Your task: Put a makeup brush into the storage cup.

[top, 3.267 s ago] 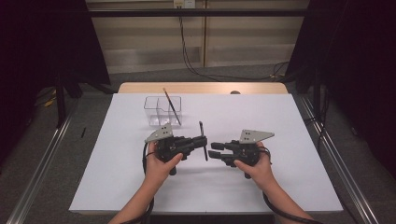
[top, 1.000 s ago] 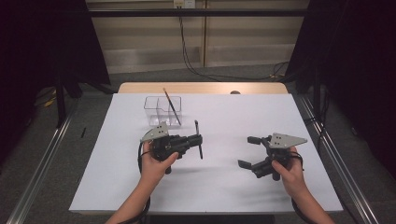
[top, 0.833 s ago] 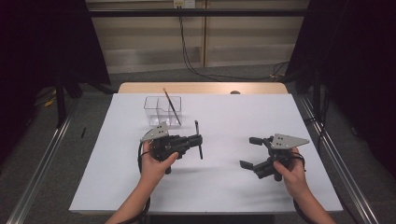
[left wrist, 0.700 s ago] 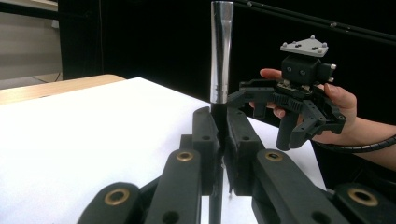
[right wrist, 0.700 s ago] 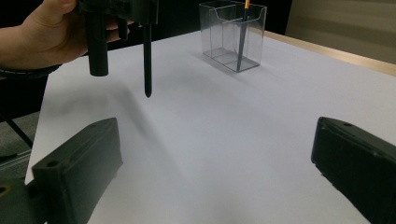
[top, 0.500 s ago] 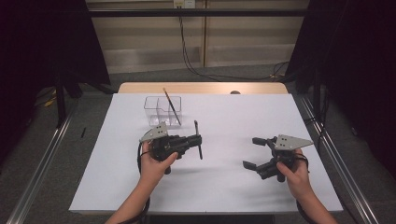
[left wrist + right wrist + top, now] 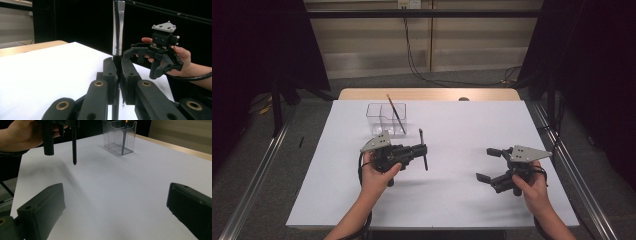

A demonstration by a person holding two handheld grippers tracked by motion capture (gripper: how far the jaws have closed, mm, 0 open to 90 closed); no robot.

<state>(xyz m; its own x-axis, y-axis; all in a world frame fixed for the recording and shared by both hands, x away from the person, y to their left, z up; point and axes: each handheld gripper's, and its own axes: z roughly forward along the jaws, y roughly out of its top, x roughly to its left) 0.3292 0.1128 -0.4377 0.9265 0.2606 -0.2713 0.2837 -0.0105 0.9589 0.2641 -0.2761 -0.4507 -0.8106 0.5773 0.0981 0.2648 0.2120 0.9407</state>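
Note:
My left gripper (image 7: 423, 150) is shut on a thin dark stick (image 7: 423, 149) with a silver metal sleeve (image 7: 118, 27). The stick stands upright between the jaws, a little above the white sheet. In the right gripper view its lower end (image 7: 74, 147) hangs free at the top left. Behind it, a clear compartment box (image 7: 384, 119) stands at the back left with a thin pencil-like stick (image 7: 396, 114) leaning inside; it is also in the right gripper view (image 7: 120, 136). My right gripper (image 7: 485, 164) is open and holds nothing, at the right of the sheet. Its wide-apart jaws (image 7: 115, 195) face the left gripper. It also shows in the left gripper view (image 7: 150, 58).
A white sheet (image 7: 452, 200) covers most of the wooden table (image 7: 427, 94). Metal rails (image 7: 257, 170) run along both sides of the table, and cables hang at the back wall. Dark curtains close off the left and right.
My right gripper has drawn away from the left one, moving to the right of the sheet, and drifted slightly further right in the last second. The left gripper keeps the stick almost still.

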